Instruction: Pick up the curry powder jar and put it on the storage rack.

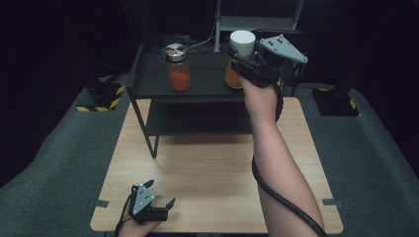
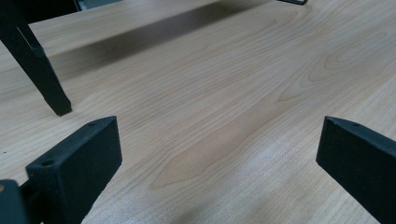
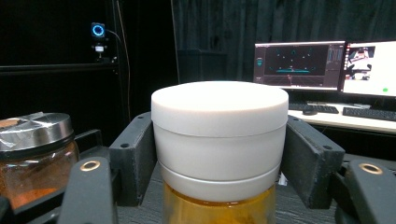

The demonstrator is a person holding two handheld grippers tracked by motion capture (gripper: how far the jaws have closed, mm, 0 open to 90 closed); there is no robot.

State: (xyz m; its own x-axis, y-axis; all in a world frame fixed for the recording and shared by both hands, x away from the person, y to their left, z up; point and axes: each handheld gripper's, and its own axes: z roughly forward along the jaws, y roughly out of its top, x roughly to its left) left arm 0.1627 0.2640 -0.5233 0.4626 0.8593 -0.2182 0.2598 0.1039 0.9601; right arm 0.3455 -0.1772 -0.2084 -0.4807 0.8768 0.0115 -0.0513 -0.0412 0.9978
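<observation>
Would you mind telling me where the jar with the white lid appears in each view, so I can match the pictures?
High view: the jar with the white lid stands at the top centre-right, on the black shelf, clamped by the right tool.
Left gripper view: wooden table between its open jaws.
Right gripper view: the jar is centre foreground, between the jaws.
Shared landmark: the metal-lidded jar, to its left in both.

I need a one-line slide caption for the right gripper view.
Right gripper shut on white-lidded glass jar of amber liquid, beside a metal-lidded jar of orange powder.
</observation>
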